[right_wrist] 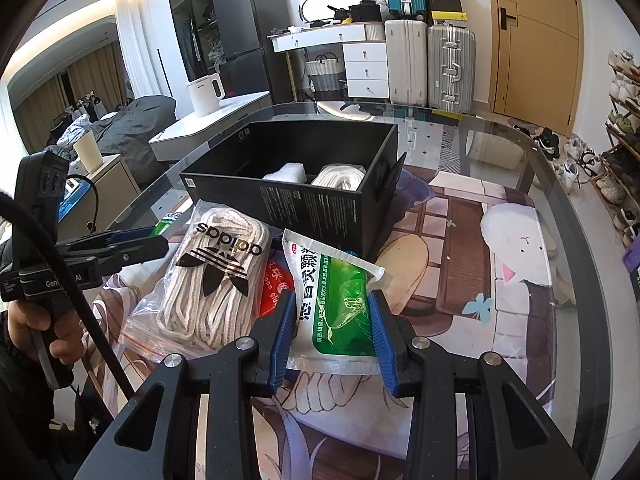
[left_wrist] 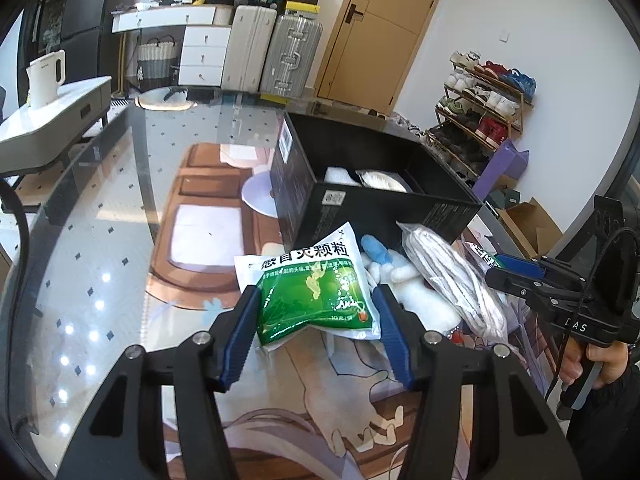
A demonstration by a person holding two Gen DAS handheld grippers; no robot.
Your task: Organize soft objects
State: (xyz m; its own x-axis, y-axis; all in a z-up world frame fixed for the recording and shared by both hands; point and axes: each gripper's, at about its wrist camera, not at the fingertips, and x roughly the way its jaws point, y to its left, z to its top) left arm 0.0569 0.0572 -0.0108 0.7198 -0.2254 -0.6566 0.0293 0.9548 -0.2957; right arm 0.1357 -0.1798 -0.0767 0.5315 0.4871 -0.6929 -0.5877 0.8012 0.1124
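Note:
A green-and-white sachet (left_wrist: 316, 288) sits between the fingers of my left gripper (left_wrist: 316, 312), whose blue pads press its sides. My right gripper (right_wrist: 334, 320) holds a similar green-and-white sachet (right_wrist: 340, 304) the same way. A black open box (right_wrist: 296, 184) stands just behind, also in the left wrist view (left_wrist: 372, 200), with two white bundles inside. A clear bag of white laces with a black logo (right_wrist: 216, 280) lies left of my right gripper and shows in the left wrist view (left_wrist: 452, 276). A white and blue plush (left_wrist: 396, 268) and a red packet (right_wrist: 274, 288) lie among them.
The glass table (left_wrist: 100, 280) has a printed mat (right_wrist: 460, 280) on top. A white kettle (left_wrist: 46, 76) stands on a side cabinet. Suitcases, a wooden door and a shoe rack (left_wrist: 480, 112) line the back wall.

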